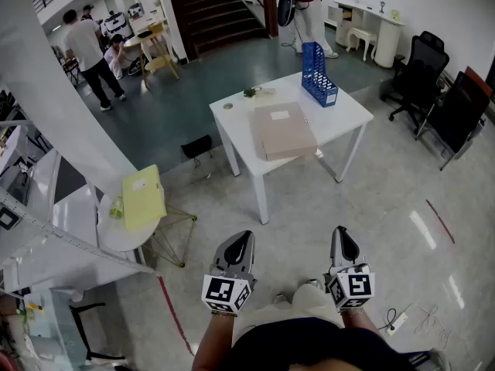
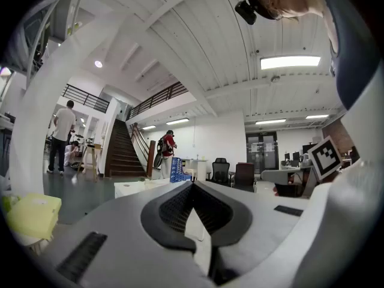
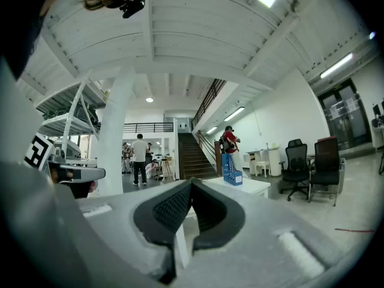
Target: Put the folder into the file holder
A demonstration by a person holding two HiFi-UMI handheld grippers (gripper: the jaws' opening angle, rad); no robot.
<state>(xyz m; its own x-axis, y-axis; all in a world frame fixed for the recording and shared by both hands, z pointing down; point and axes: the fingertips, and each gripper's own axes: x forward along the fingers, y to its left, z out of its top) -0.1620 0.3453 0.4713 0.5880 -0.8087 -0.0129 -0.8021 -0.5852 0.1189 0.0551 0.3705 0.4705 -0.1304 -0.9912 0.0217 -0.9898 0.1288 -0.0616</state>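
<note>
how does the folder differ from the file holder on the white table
The folder is beige and lies flat mid-table; the file holder is blue and stands upright at the far corner. The folder's cover is solid; the file holder's sides are a lattice. Both sit on the white table.

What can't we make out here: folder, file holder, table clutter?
- folder: the label print is too small in the head view. In both gripper views the shut jaws hide it.
- file holder: can't tell whether it's empty. It is far off in every view and its walls block the inside.
- small green item on the table: too small to identify.
</note>
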